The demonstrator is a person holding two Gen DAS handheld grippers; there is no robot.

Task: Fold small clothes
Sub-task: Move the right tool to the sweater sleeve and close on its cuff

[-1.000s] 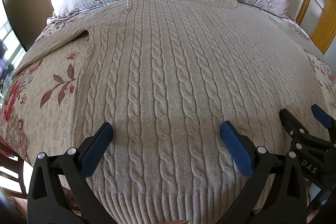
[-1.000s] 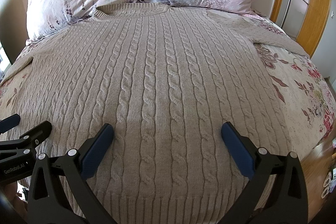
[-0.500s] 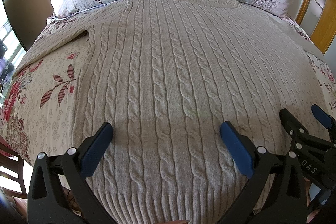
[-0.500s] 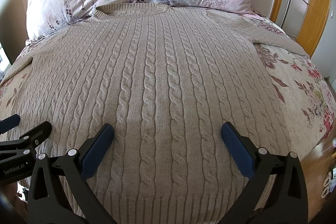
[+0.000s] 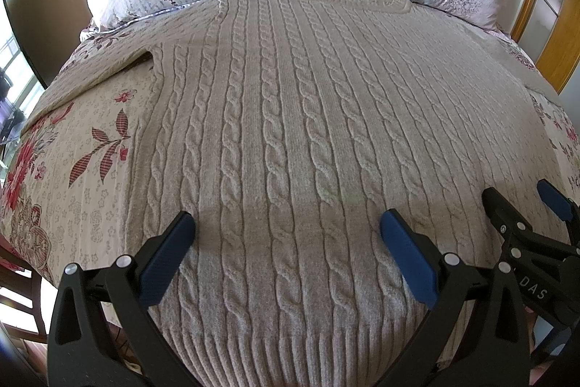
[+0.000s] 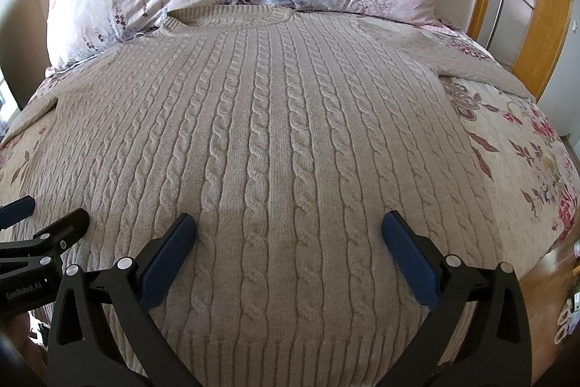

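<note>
A beige cable-knit sweater lies spread flat and face-up on the bed, unfolded, running straight ahead of the left gripper and the right gripper. Its ribbed hem sits nearest, just below the spread blue pads of both; the ribbed round collar is at the far end. One sleeve stretches out to the left, the other sleeve to the right, each angled outward from the body.

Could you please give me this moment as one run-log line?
stage: pre-fold | sweater: flat on bed | left gripper: open | right gripper: open, above hem
</note>
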